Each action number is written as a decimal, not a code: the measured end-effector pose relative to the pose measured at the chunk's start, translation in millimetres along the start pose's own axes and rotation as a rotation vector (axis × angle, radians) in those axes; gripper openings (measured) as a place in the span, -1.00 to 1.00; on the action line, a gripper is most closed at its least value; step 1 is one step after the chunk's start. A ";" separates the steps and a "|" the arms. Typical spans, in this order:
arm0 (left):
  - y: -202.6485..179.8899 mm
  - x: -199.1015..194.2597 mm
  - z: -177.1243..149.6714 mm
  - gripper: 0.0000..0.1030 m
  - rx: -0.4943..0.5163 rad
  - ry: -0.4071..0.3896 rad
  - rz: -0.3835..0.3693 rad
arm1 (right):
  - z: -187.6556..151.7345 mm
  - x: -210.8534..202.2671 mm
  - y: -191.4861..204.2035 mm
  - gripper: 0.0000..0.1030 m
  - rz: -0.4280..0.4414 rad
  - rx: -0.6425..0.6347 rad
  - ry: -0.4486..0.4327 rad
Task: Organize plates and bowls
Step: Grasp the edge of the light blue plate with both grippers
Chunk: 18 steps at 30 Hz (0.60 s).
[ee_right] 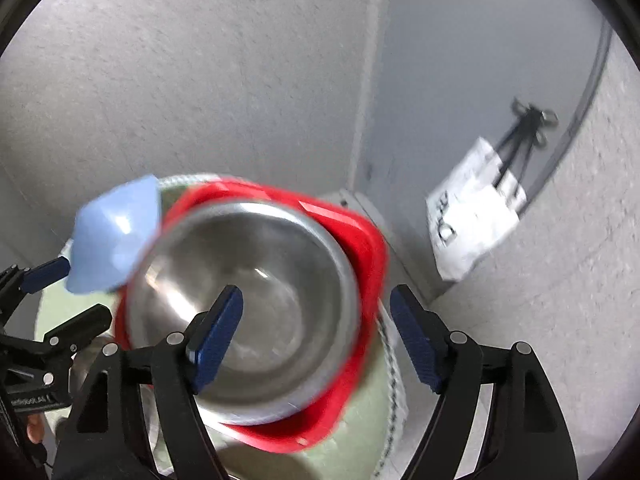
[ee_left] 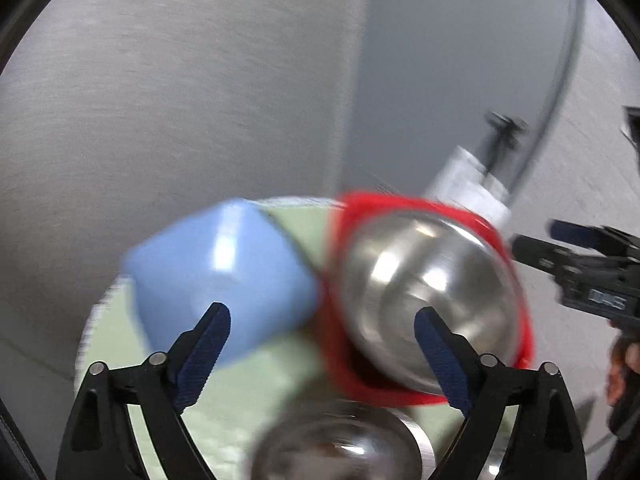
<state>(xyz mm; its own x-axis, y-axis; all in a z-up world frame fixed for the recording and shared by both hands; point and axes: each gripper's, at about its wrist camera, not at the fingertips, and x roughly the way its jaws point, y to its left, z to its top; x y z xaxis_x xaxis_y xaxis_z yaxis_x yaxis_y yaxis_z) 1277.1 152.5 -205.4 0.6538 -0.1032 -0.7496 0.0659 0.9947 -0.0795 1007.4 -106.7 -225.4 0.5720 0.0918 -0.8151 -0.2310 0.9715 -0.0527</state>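
Your left claw (ee_left: 322,322) is spread wide, its 2 blue pads (ee_left: 208,344) at 7 and 5 o'clock, gripping nothing. Your right claw (ee_right: 316,312) gapes just as wide. From the left wrist, the right claw juts in at 3 o'clock.

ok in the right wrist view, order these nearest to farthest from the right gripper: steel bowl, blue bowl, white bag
1. Steel bowl: right at the right gripper, its left finger over the bowl, sitting in the red plate.
2. Blue bowl: up and left, beside the steel bowl's rim.
3. White bag: far right, hanging against the wall.
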 end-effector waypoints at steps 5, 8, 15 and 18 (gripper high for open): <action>74.6 11.9 0.2 0.80 -0.140 0.003 0.129 | 33.1 11.8 68.0 0.60 0.118 -0.108 -0.007; 112.6 33.8 -4.1 0.78 -0.227 0.032 0.185 | 50.8 33.3 112.3 0.60 0.174 -0.184 0.012; 145.5 120.1 -22.9 -0.02 -0.306 0.216 0.149 | 79.4 111.8 171.9 0.60 0.190 -0.257 0.144; 147.7 136.5 -28.8 -0.24 -0.307 0.233 0.104 | 80.4 144.5 182.9 0.60 0.175 -0.287 0.205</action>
<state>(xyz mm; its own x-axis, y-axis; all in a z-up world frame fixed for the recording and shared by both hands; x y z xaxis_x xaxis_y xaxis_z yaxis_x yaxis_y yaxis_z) 1354.4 285.3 -338.4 0.4540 -0.0348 -0.8903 -0.2433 0.9564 -0.1615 1111.1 101.7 -306.4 0.3419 0.1772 -0.9229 -0.5389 0.8415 -0.0380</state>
